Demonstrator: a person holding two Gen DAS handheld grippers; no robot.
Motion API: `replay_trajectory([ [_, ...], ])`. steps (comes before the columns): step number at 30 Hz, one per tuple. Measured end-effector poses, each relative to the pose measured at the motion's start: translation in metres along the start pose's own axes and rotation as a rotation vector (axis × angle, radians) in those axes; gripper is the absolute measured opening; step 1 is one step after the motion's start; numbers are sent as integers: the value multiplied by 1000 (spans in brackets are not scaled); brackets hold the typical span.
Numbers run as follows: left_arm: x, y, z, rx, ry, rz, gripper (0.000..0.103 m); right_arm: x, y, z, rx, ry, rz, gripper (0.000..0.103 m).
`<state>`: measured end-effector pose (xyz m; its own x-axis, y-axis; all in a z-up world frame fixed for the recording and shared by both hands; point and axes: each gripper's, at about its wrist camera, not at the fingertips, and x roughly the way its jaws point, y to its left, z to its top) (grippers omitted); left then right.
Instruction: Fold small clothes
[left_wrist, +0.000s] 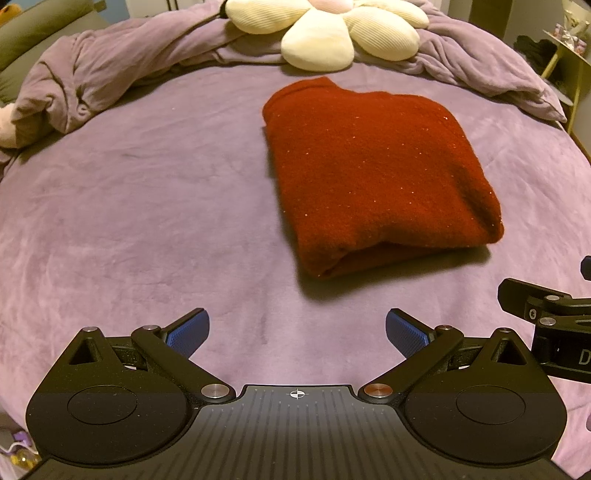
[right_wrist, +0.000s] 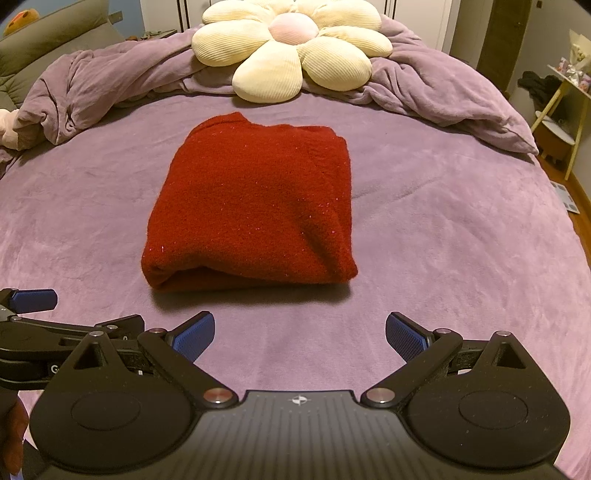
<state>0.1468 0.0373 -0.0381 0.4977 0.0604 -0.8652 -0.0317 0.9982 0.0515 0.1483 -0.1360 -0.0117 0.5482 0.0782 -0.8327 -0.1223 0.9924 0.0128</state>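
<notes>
Left wrist view, garment: we see a red sweater (left_wrist: 373, 170) folded into a thick rectangle, lying flat on the purple bedsheet (left_wrist: 147, 221), ahead and to the right of our tool.
Left wrist view, left gripper (left_wrist: 297, 332): we hold it above the sheet with its blue pads (left_wrist: 188, 330) spread wide apart, gripping nothing, short of the sweater's near fold.
Left wrist view, neighbour: part of the right gripper (left_wrist: 546, 317) shows at the right edge.
Left wrist view, background: a cream flower pillow (left_wrist: 325, 33) rests on a bunched purple duvet (left_wrist: 110, 70).
Right wrist view, garment: the sweater (right_wrist: 251, 206) sits ahead, slightly left of centre, on the sheet (right_wrist: 443, 240).
Right wrist view, right gripper (right_wrist: 300, 334): we see its fingers wide apart and empty, near the sweater's front edge without touching it.
Right wrist view, neighbour: the left gripper (right_wrist: 33, 301) appears at the left edge, one blue pad visible.
Right wrist view, background: the flower pillow (right_wrist: 291, 48) lies beyond, on the duvet (right_wrist: 424, 85).
</notes>
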Motion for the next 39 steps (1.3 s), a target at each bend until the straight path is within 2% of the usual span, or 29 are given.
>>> replay_trajectory([
  [39,6,2,1,-6,11,-6,103,6,-4,-1,5,6,5,99],
])
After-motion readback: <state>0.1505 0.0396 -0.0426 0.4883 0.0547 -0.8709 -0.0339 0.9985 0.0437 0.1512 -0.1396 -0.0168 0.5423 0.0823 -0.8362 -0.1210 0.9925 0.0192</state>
